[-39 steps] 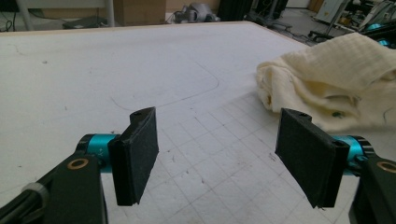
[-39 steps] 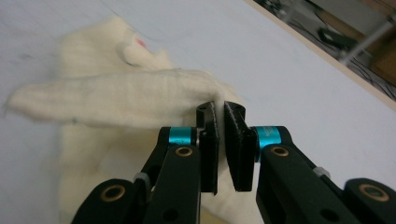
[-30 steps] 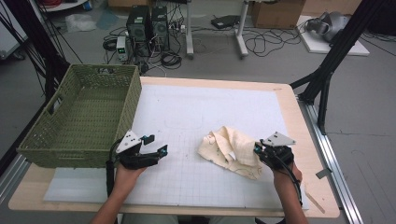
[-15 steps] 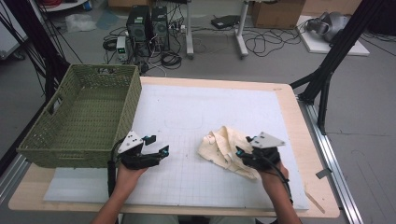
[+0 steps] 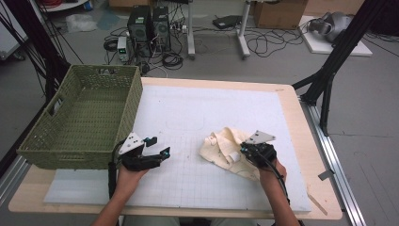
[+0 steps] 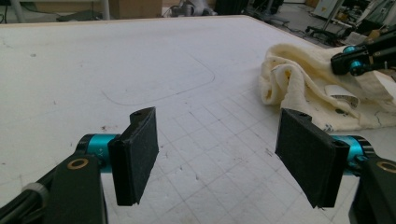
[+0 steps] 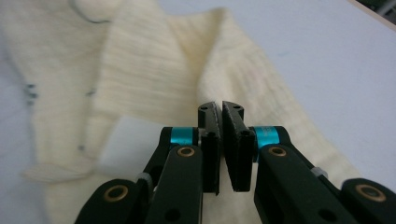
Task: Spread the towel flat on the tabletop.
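Observation:
A crumpled cream cloth (image 5: 220,145) lies on the white gridded mat (image 5: 211,108), right of centre. My right gripper (image 5: 243,151) rests on the cloth's right part, pointing left. In the right gripper view its jaws (image 7: 219,109) have just been closing and now stand together, pinching a raised fold of the cloth (image 7: 140,79) at their tips. My left gripper (image 5: 158,146) hovers low over the mat to the left of the cloth, well apart from it. Its jaws (image 6: 224,154) stand wide open with nothing between them. Beyond them lie the cloth (image 6: 299,74) and the right gripper (image 6: 350,63).
A green woven basket (image 5: 127,108) stands at the table's left side, just behind my left hand. The wooden table edge (image 5: 301,132) runs along the right of the mat. Computers and cables lie on the floor beyond the table.
My right gripper has moved left, from the cloth's right edge onto the cloth, and its jaws have come together. The left gripper has stayed where it was, still open.

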